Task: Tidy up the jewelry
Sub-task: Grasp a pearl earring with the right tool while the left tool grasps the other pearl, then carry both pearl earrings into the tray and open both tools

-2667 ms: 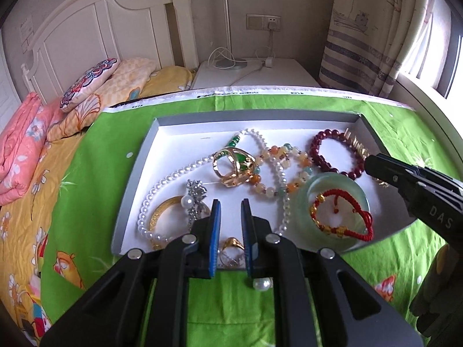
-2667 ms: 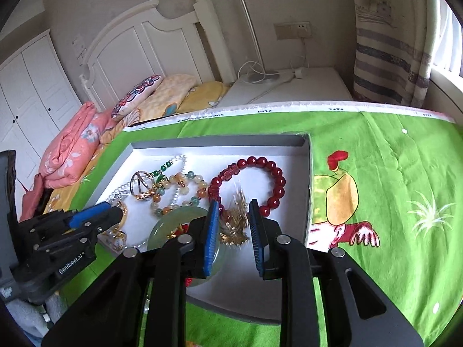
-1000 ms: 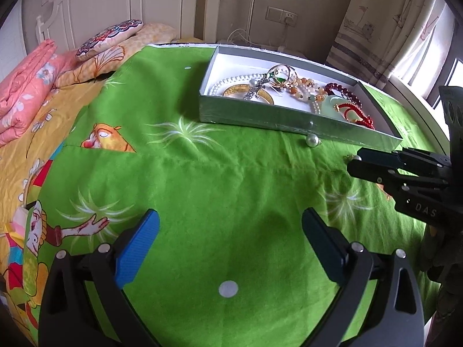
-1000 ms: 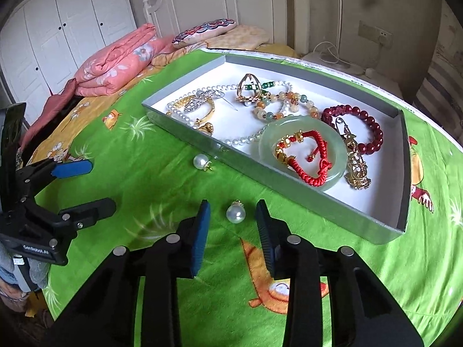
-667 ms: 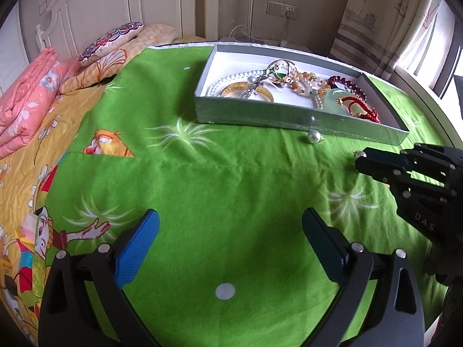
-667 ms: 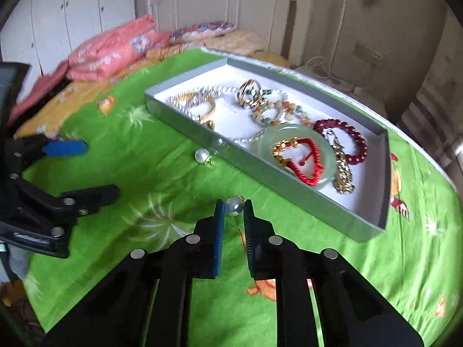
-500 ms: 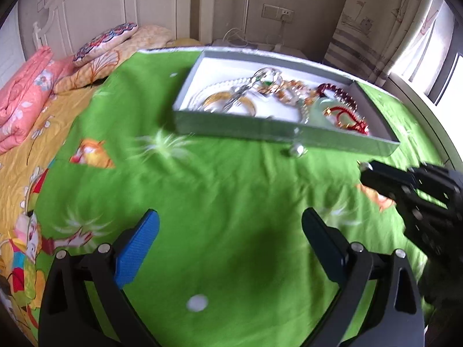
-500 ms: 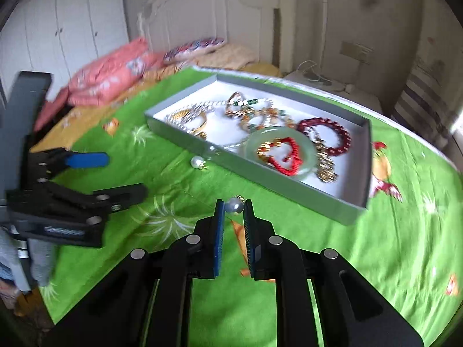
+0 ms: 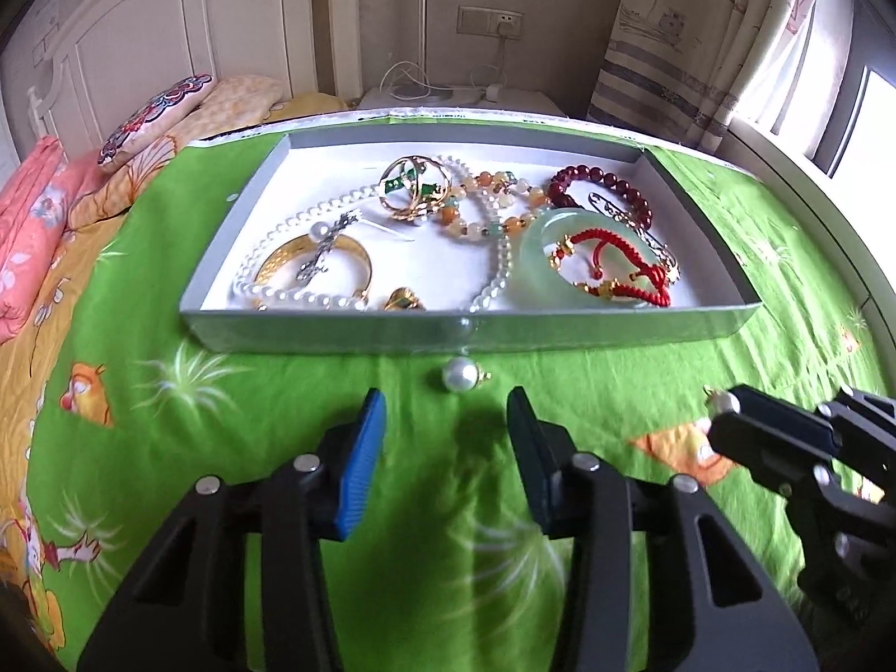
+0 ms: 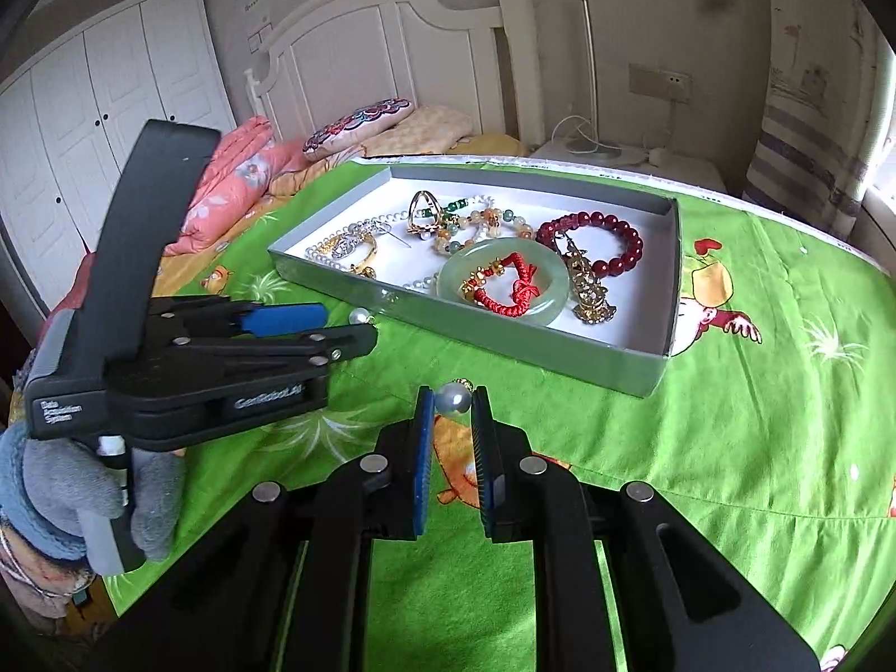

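Note:
A grey tray (image 9: 560, 330) (image 10: 493, 336) with a white floor lies on the green cloth, full of jewelry: a jade bangle (image 9: 537, 257) (image 10: 448, 280), a red cord bracelet (image 9: 616, 280), a dark red bead bracelet (image 10: 621, 241), a pearl necklace (image 9: 291, 294) and a gold bangle (image 9: 358, 263). A loose pearl earring (image 9: 460, 376) (image 10: 358, 315) rests on the cloth by the tray's near wall. My left gripper (image 9: 445, 400) (image 10: 336, 327) sits just short of it, jaws closing, nothing between the pads. My right gripper (image 10: 452, 399) (image 9: 728, 409) is shut on a second pearl earring (image 10: 453, 396) (image 9: 722, 403), held above the cloth.
Pillows (image 9: 151, 112) and a pink quilt (image 10: 235, 179) lie beyond the cloth's left edge, against a white headboard (image 10: 392, 28). A nightstand (image 9: 459, 98) with cables stands behind the tray, a curtain (image 9: 672, 56) to the right. A gloved hand (image 10: 50, 481) holds the left gripper.
My left gripper has come forward to the pearl beside the tray and its jaws have narrowed from wide open. My right gripper closed on the other pearl and lifted it.

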`<move>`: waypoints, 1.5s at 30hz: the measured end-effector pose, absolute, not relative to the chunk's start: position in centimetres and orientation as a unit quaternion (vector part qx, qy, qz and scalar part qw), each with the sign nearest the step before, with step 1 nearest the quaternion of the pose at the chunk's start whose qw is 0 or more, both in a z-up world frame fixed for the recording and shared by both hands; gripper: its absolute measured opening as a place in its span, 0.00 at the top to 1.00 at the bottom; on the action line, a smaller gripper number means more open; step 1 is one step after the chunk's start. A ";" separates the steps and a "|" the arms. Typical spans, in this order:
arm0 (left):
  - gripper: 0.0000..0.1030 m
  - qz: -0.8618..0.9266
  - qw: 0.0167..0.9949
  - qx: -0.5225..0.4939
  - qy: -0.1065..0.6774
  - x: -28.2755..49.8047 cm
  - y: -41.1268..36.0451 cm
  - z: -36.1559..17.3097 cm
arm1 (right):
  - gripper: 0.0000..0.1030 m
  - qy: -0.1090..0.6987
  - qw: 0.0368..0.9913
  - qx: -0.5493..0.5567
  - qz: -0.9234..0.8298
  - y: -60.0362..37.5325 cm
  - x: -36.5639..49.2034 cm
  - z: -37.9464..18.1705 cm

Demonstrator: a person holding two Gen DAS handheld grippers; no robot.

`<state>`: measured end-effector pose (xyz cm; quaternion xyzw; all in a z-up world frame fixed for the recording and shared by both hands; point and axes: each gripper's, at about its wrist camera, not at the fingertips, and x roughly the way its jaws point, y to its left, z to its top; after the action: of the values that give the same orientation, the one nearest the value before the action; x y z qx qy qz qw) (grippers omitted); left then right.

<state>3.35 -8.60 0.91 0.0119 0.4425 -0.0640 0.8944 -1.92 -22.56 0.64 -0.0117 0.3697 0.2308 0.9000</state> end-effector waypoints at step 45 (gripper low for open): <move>0.82 -0.072 0.906 -0.017 0.416 8.7 -7.1 5.4 | 0.86 0.353 0.905 -0.015 0.236 -18.1 6.2 2.6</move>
<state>8.75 -7.07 5.39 -0.0170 0.4157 -0.0719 0.9065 6.20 -18.10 2.60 -0.0152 0.3527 0.2358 0.9054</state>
